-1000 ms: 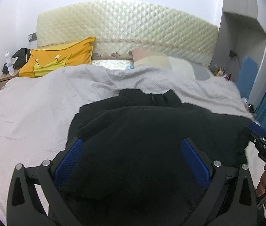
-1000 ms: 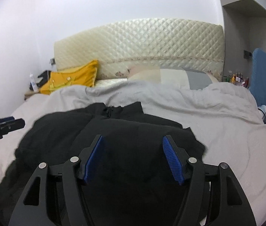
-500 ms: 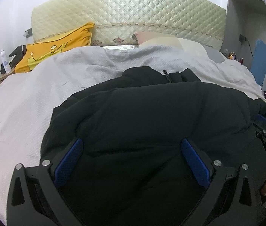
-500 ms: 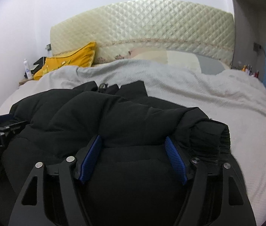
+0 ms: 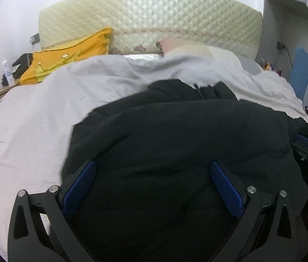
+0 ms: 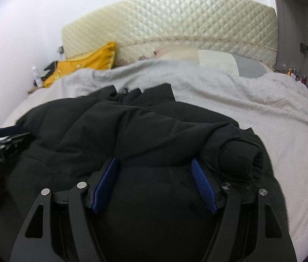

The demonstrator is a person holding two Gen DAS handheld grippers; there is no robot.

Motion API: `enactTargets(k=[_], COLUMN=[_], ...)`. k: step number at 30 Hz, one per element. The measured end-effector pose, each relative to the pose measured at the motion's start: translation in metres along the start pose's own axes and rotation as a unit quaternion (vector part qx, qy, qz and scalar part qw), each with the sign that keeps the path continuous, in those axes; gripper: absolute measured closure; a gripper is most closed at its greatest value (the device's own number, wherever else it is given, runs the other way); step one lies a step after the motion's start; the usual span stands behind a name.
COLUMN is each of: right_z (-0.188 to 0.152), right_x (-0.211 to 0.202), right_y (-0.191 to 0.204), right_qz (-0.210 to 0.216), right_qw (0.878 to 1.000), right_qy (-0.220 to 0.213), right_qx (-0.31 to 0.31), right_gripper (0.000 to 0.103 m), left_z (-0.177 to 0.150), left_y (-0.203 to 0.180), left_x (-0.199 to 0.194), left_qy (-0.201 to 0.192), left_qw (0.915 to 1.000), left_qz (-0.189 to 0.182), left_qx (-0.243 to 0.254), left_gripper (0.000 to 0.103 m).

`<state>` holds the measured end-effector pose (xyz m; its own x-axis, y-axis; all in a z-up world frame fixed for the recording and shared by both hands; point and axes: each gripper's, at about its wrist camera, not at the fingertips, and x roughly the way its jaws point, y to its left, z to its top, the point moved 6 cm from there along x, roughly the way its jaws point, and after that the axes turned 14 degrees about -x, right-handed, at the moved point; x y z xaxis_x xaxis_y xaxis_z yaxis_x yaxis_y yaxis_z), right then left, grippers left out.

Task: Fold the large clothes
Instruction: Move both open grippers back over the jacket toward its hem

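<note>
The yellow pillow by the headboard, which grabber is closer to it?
Left. The left gripper sits on the black jacket on the side of the yellow pillow; the right gripper is on the jacket's far side.

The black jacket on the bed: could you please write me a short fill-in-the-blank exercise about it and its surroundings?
1. The black jacket lies on a bed covered by a ____ blanket.
2. The pillow leaning by the quilted headboard is ____.
3. Both the left tongs and the right tongs stand ____ over the jacket.
4. The jacket's ____ points toward the headboard.

Missing words: white; yellow; open; collar
</note>
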<state>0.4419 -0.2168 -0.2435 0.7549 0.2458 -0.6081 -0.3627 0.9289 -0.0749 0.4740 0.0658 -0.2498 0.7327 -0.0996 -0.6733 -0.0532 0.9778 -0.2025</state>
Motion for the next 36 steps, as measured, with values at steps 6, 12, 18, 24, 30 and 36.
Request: enactTargets(k=[6, 12, 18, 24, 30, 36], right_z=[-0.014, -0.022, -0.016, 0.035, 0.096, 0.131], right_x=[-0.010, 0.013, 0.007, -0.059, -0.161, -0.265], right_y=[-0.011, -0.008, -0.009, 0.003, 0.028, 0.050], right_qz=[-0.012, -0.019, -0.016, -0.009, -0.021, -0.035], right_qw=[1.000, 1.000, 1.000, 1.000, 0.996, 0.990], right_qy=[-0.015, -0.006, 0.011, -0.026, -0.090, -0.137], right_qx=[0.005, -0.002, 0.022, 0.011, -0.006, -0.010], right_gripper=[0.034, 0.030, 0.029, 0.028, 0.028, 0.028], left_z=[-0.010, -0.020, -0.014, 0.021, 0.060, 0.074], left_y=[0.025, 0.021, 0.020, 0.004, -0.030, -0.044], left_x=[0.008, 0.024, 0.014, -0.054, -0.169, -0.277], left_qy=[0.014, 0.022, 0.020, -0.011, -0.059, -0.113], left_qw=[0.9998, 0.9996, 0.9992, 0.9994, 0.9979, 0.9931], left_qz=[0.014, 0.019, 0.032, 0.018, -0.021, -0.034], left_qx=[-0.010, -0.005, -0.016, -0.027, -0.018, 0.001], left_gripper=[0.000, 0.000, 0.000, 0.000, 0.000, 0.000])
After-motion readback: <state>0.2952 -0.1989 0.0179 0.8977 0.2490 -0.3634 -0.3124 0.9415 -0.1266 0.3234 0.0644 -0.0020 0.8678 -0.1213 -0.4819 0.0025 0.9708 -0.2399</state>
